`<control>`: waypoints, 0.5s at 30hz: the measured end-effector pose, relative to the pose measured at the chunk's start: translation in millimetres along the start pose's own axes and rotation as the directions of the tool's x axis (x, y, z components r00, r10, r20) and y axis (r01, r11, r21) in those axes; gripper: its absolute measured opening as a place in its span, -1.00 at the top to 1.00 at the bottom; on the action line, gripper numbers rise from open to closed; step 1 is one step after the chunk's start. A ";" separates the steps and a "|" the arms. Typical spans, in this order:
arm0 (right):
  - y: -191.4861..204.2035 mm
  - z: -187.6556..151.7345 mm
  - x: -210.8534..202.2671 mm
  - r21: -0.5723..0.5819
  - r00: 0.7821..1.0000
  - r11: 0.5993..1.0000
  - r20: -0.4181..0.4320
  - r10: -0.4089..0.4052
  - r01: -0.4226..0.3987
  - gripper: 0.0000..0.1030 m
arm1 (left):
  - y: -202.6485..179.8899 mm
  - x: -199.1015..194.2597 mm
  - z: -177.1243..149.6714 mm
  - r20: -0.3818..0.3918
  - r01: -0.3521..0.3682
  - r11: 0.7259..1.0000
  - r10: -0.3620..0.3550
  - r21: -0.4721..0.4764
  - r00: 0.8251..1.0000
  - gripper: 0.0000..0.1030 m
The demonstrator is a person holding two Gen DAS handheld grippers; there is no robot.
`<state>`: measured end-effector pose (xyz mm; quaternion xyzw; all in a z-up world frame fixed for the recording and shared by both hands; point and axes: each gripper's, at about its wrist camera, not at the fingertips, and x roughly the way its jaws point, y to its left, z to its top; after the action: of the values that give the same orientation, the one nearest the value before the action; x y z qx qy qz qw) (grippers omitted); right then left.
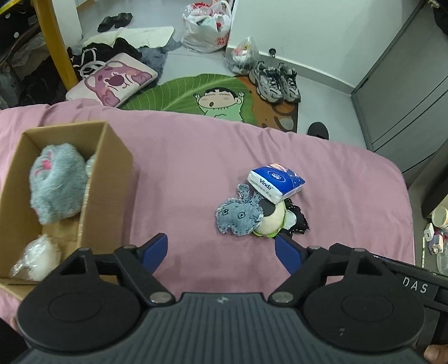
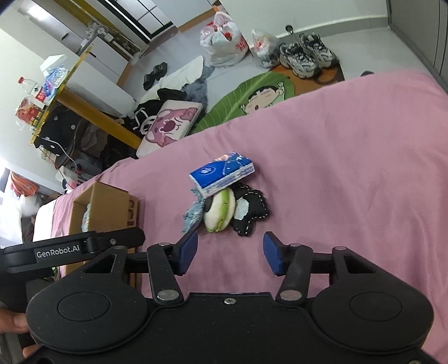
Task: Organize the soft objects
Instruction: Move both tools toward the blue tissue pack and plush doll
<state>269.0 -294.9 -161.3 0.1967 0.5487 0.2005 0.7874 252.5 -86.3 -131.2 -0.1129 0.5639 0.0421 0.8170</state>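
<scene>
Just ahead of right hand-held gripper (image 2: 230, 252): toy pile (image 2: 224, 208).

cream plush (image 1: 270, 221) partly under tissue pack (image 1: 275, 182), box (image 1: 16, 179) perhaps edge-cropped

Bed (image 1: 196, 156) fills foreground. Box (image 1: 109, 179) on bed at left; plush (image 1: 57, 183) inside box at far end, bag (image 1: 36, 259) inside at near end. Toy pile at bed centre, well apart from box: tissue pack (image 1: 275, 182) on top at far side, elephant (image 1: 239, 214) at left, bun (image 1: 271, 219) in middle, heart (image 1: 298, 219) at right, all touching. Floor beyond bed: rug (image 1: 179, 89), cushion (image 1: 112, 81) left of rug, sneakers (image 1: 275, 81) on rug's right end, bags (image 1: 208, 26) farther back.
</scene>
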 end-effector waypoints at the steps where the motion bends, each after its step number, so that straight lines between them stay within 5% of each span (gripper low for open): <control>1: -2.6 1.5 3.5 0.004 1.000 1.000 -0.006 0.001 -0.001 0.03 | -1.5 5.1 1.3 -0.006 0.003 1.000 -0.003 0.000 1.000 -0.62; 15: -34.3 23.8 46.4 0.093 0.998 0.996 -0.067 -0.009 0.015 0.05 | -15.2 60.4 13.9 -0.068 -0.001 1.000 0.001 0.001 0.998 -0.26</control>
<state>309.6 -301.3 -208.3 0.2230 0.5847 0.1763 0.7598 289.9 -101.3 -180.7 -0.1138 0.5916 0.0383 0.7972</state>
